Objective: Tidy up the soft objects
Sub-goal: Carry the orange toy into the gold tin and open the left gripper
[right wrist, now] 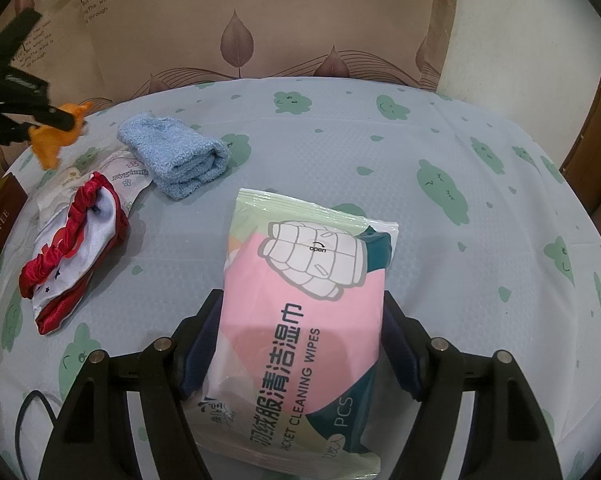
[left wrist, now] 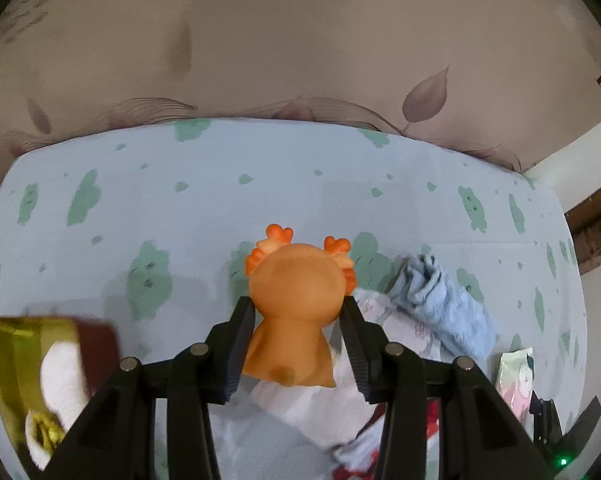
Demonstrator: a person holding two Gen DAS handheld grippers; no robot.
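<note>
My left gripper [left wrist: 298, 312] is shut on an orange soft toy [left wrist: 296, 304] and holds it above the table; it also shows in the right wrist view [right wrist: 54, 142] at the far left. My right gripper [right wrist: 300, 316] is shut on a pink pack of cleaning wipes [right wrist: 304, 312], which rests on the table. A folded blue towel [right wrist: 176, 156] lies on the table, also in the left wrist view [left wrist: 440, 300]. A red and white satin cap [right wrist: 74, 240] lies left of the wipes on a white Hygiene packet [right wrist: 128, 178].
A gold and brown toffee box [left wrist: 40, 364] with white stuff inside stands at the left. The table has a light blue cloth with green clouds [right wrist: 460, 184]. A leaf-patterned wall panel [right wrist: 236, 40] stands behind. A black cable [right wrist: 28, 404] lies at the front left.
</note>
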